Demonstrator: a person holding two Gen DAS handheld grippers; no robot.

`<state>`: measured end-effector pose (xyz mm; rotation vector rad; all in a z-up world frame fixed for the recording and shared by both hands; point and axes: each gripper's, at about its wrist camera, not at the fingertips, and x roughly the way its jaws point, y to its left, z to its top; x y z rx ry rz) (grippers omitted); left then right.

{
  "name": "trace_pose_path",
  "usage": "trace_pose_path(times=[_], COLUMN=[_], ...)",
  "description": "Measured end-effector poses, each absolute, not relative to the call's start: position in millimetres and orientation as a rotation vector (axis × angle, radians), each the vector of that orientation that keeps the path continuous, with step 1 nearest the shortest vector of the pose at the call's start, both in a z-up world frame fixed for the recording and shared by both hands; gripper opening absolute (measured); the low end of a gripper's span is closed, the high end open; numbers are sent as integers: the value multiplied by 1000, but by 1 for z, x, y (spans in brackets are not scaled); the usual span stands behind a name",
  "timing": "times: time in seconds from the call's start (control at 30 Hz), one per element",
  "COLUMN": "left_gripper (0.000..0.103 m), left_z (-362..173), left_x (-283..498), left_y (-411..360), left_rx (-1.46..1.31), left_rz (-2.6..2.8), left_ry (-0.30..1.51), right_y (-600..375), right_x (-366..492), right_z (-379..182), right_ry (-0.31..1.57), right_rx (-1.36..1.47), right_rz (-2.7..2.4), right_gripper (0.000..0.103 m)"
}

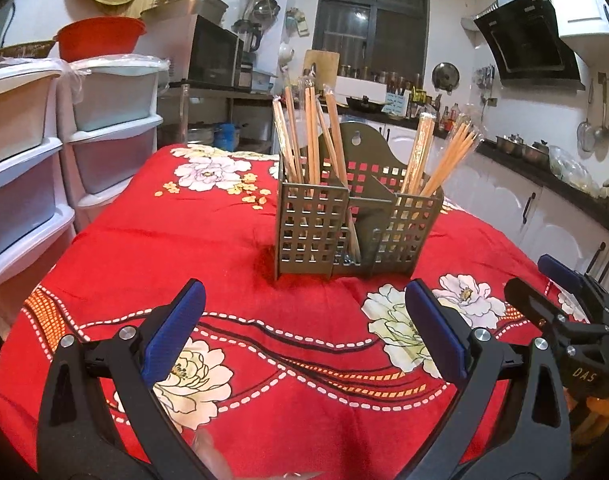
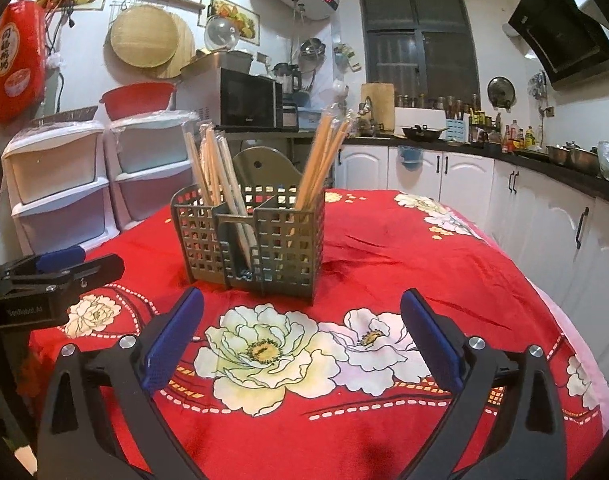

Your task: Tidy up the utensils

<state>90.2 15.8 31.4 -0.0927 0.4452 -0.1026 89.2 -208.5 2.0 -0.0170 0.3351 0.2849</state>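
Both tongs, left (image 1: 304, 330) and right (image 2: 302, 330), are spread wide and empty. Chopsticks (image 1: 304, 136) stand in the caddy (image 1: 356, 232) mid-desk (image 1: 144, 248); light, stiff, slippery in wrappers, so pinch near the tops.

Legible markings noted: the letters "DAS" appear on the black body of the right gripper (image 1: 560, 280), at four o'clock in the left wrist view. In the right wrist view, at nine o'clock, the left gripper (image 2: 74, 262) carries pale lettering, only partly legible. The red bag (image 2: 14, 64) hanging at ten o'clock bears large white Chinese characters, not readable with certainty.
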Motion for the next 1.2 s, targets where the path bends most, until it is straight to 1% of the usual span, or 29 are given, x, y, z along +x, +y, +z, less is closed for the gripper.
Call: trace_pose_path(times=[0.43, 1.2], left_gripper=[92, 92], left_z=[22, 22], left_x=[93, 93], left_y=[19, 22], left_rx=[-116, -123], left_rz=[-105, -90], left_ry=[438, 435], right_y=[-209, -207], right_x=[93, 94], right_z=[-2, -4], right_ry=[337, 339], right_rx=[-16, -20], right_rz=[267, 268], right_gripper=[96, 96])
